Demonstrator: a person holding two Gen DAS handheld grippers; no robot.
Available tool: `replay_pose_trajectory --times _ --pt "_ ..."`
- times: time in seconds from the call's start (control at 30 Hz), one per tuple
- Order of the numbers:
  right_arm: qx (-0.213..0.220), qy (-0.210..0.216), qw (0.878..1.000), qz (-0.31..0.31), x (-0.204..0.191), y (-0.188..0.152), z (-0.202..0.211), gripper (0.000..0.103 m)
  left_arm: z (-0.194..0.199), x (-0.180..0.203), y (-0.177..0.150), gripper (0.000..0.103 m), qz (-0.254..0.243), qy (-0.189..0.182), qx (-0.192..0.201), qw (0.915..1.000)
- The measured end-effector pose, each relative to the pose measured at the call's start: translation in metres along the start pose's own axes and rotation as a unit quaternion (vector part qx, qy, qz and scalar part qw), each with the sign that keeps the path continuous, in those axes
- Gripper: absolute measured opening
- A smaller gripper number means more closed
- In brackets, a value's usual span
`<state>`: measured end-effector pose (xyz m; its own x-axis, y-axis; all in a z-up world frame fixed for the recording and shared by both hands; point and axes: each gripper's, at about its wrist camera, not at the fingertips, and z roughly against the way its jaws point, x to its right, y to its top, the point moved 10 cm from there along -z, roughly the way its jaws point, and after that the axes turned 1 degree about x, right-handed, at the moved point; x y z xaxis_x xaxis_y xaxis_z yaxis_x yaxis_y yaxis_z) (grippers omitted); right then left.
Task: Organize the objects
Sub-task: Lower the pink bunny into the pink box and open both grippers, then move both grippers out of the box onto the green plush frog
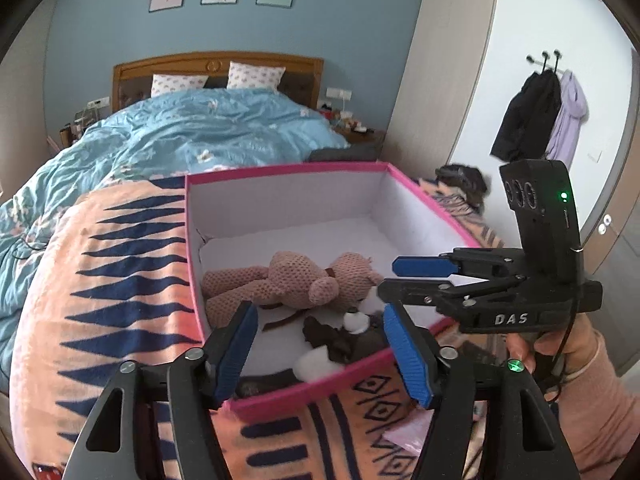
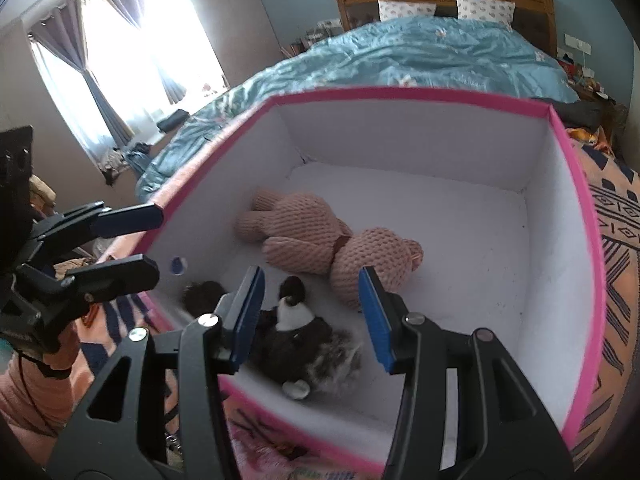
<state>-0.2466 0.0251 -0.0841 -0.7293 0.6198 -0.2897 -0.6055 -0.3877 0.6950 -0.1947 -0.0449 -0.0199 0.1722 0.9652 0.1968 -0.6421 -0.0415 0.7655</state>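
Our pink-rimmed box [image 2: 576, 216] on the patterned blanket [image 1: 120, 280] already holds the knitted pink bear [image 2: 320, 240] and a brown-and-white plush [image 2: 300, 328]. Left gripper [image 1: 320, 344] and right gripper [image 2: 312, 312] are spread, empty; next we likely fetch another loose item.

dark plush toy [image 2: 304, 344] partly blurred

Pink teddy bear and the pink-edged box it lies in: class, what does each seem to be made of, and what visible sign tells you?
Pink teddy bear: looks like knitted or crocheted yarn, matte and soft; a regular bumpy stitch pattern covers its body and head.

Box: probably stiff cardboard, with smooth matte white inner walls and a pink outer covering; the sides are thin, flat and straight, with sharp folded corners.
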Motion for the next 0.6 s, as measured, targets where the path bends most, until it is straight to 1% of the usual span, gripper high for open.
replay_pose_trajectory --times 0.1,0.17,0.23,0.33,0.47,0.6 --pt "0.025 0.012 1.0 0.014 -0.015 0.0 0.027 0.051 0.021 0.005 -0.007 0.071 0.0 -0.004 0.019 0.9998" --pt "0.037 0.017 0.999 0.027 -0.025 0.0 0.042 0.051 0.035 0.009 -0.013 0.072 0.007 -0.018 0.028 0.9994" --pt "0.051 0.023 0.997 0.046 -0.04 -0.006 0.061 0.052 0.048 0.013 -0.021 0.072 0.013 -0.028 0.037 0.9988" --pt "0.059 0.037 0.995 0.068 -0.059 -0.02 0.082 0.056 0.063 0.015 -0.034 0.073 0.021 -0.045 0.044 0.9978" --pt "0.05 0.056 0.994 0.081 -0.078 -0.049 0.093 0.056 0.078 0.016 -0.054 0.074 0.028 -0.059 0.049 0.9967" --pt "0.025 0.071 0.994 0.078 -0.09 -0.084 0.086 0.056 0.084 0.015 -0.077 0.074 0.034 -0.056 0.043 0.9969"
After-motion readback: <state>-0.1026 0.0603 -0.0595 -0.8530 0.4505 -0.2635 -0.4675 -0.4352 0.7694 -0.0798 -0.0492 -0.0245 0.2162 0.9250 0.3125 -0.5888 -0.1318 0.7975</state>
